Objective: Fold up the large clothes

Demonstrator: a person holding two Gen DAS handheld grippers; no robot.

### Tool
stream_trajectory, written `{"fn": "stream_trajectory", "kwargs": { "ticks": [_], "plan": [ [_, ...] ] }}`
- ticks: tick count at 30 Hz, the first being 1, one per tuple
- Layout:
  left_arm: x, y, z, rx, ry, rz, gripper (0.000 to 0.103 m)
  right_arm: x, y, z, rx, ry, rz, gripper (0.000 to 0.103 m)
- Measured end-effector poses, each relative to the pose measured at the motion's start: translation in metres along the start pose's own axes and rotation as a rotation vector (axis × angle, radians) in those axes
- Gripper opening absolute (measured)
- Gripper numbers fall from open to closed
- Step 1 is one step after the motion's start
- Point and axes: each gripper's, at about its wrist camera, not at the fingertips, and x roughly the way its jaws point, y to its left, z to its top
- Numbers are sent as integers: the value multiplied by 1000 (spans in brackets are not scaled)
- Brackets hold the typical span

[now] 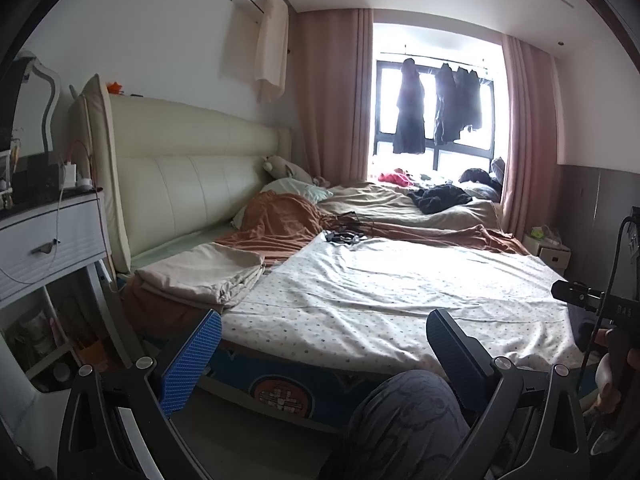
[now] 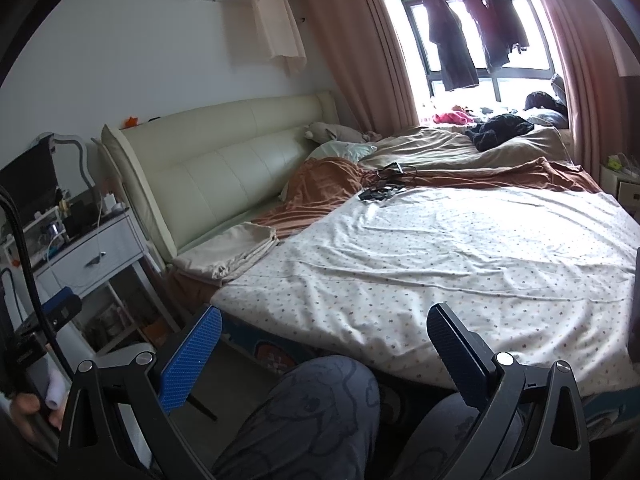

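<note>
Hovering short of the bed's near edge, both grippers carry nothing: the left gripper [image 1: 324, 344] has its fingers spread wide, and the right gripper [image 2: 324, 340] shows the same wide gap, with the person's patterned trouser knee [image 2: 316, 408] below it.

The large piece for folding appears to be the dotted white sheet [image 1: 400, 280], lying spread flat across the bed from the centre out to 3 o'clock in the left wrist view, its near hem draped over the mattress edge. At 9 o'clock from it sits a beige cloth [image 1: 200, 276], already folded into a flat stack and just touching the sheet's left border. Beyond, at 12 o'clock, a rust-brown blanket [image 1: 280, 220] is bunched, and a tangle of black cables [image 1: 344, 236] rests at the sheet's far edge.

This layout fits two stages — one cloth folded and the dotted sheet laid out to be folded, or a pause between pieces — and the pictures do not settle which.

Risks, as I judge them: the cables lie on or against the far hem, so lifting that side could drag them along or trap them inside a fold. The sheet is wide, so pinching only a single thin layer near the corners may let it slip or sag unevenly. A sweep toward 9 o'clock could also nudge the folded beige stack out of shape.
</note>
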Motion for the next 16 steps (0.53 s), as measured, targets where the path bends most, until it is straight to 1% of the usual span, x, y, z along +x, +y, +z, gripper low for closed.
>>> {"fn": "stream_trajectory", "kwargs": {
  "ticks": [7,16],
  "plan": [
    [0,1,-4,-5,13,-6,102,-1,-3,-2,17,7,-7,103],
    [-11,4,-9,-1,-2,-14,102,-10,-4,-6,38,10,-21,103]
  ]
}}
